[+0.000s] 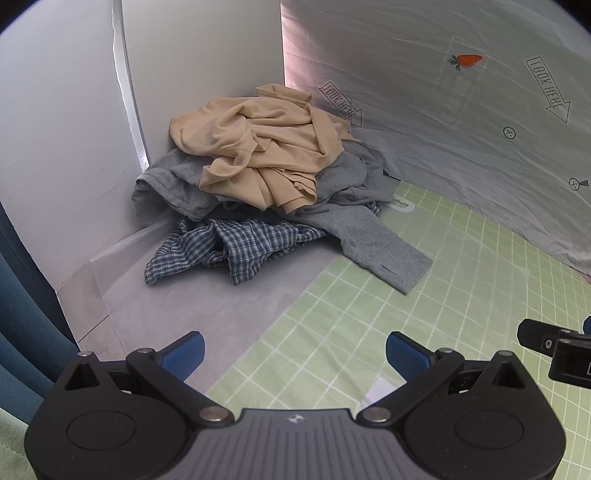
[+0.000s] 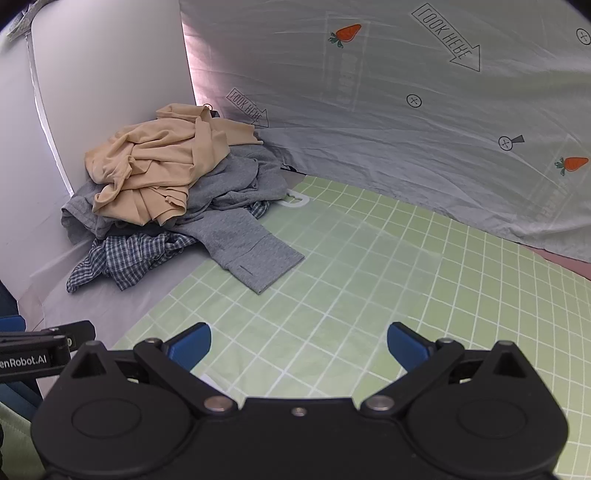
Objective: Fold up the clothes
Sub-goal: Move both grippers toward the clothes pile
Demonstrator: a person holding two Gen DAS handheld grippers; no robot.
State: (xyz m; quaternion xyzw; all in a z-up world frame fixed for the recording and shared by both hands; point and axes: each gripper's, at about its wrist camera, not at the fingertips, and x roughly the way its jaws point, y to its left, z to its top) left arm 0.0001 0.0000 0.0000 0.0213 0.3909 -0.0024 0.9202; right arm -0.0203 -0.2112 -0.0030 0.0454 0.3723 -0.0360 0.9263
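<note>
left tongs (image 1: 294,355) agape | right tongs (image 2: 299,346) agape | clothes pile (image 1: 258,184) well ahead

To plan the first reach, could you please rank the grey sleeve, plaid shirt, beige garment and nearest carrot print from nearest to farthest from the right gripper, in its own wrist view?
1. Grey sleeve, ahead-left on the green mat, closest to the right gripper.
2. Plaid shirt, further left, at the pile's base.
3. Beige garment, atop the pile.
4. Carrot print, high on the back sheet.
</note>
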